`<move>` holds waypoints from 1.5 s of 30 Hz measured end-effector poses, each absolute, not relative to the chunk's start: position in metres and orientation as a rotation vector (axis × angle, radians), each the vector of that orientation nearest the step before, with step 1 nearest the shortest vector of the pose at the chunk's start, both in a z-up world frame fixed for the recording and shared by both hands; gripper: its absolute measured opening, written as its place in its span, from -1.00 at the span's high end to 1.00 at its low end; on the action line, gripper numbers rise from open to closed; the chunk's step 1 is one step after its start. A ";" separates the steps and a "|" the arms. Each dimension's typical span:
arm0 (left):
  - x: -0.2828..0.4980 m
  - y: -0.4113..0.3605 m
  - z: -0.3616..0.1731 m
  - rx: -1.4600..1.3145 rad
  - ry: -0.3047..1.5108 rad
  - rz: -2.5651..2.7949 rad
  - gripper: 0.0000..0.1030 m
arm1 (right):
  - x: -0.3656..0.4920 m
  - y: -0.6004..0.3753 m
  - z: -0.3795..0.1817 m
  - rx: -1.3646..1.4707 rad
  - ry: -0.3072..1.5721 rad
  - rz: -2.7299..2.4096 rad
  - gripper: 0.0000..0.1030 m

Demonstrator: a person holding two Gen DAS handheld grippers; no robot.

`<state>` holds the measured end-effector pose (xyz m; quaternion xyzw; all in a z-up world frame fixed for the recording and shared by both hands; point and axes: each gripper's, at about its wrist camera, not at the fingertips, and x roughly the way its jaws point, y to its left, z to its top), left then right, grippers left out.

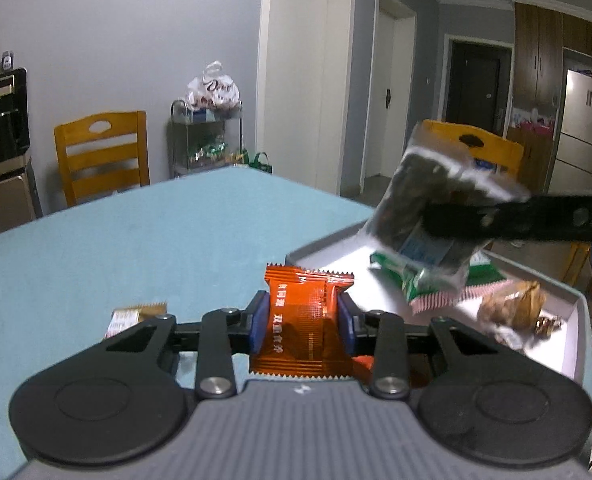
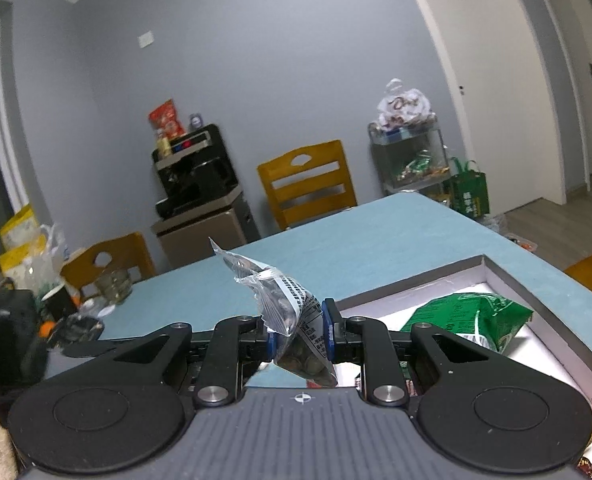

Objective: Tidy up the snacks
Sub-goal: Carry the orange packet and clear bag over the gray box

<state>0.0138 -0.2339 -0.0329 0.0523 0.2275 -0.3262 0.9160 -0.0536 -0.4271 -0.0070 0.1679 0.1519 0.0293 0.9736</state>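
My left gripper (image 1: 302, 322) is shut on an orange snack packet (image 1: 308, 320) and holds it above the blue table, just left of the grey tray (image 1: 576, 312). My right gripper (image 2: 299, 336) is shut on a clear bag of dark nuts (image 2: 296, 332); in the left wrist view this bag (image 1: 428, 208) hangs over the tray, held by the right gripper's black fingers (image 1: 536, 220). The tray holds a green packet (image 1: 416, 280), also in the right wrist view (image 2: 468, 320), and brown wrapped snacks (image 1: 512, 308). A gold packet (image 1: 132, 316) lies on the table left of my left gripper.
The blue table (image 1: 156, 248) has wooden chairs (image 1: 100, 156) around it. A metal cart (image 1: 206, 140) with bags stands by the wall. In the right wrist view, cups and clutter (image 2: 76, 300) sit at the table's far left end.
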 end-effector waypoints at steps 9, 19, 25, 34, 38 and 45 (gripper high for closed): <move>0.027 -0.264 -0.014 0.086 0.465 -0.659 0.35 | -0.032 -0.452 -0.013 0.454 0.301 0.028 0.55; 0.050 -0.302 0.006 0.083 0.448 -0.628 0.35 | 0.000 -0.475 -0.031 0.595 0.355 -0.028 0.55; 0.065 -0.317 -0.007 0.061 0.502 -0.627 0.35 | 0.011 -0.480 -0.042 0.607 0.409 -0.070 0.55; 0.076 -0.323 -0.019 0.067 0.507 -0.633 0.35 | 0.008 -0.483 -0.045 0.553 0.408 -0.120 0.55; 0.077 -0.322 -0.023 0.065 0.510 -0.634 0.35 | 0.005 -0.488 -0.043 0.536 0.386 -0.159 0.55; 0.084 -0.327 -0.031 0.074 0.532 -0.639 0.35 | 0.006 -0.495 -0.043 0.566 0.391 -0.139 0.55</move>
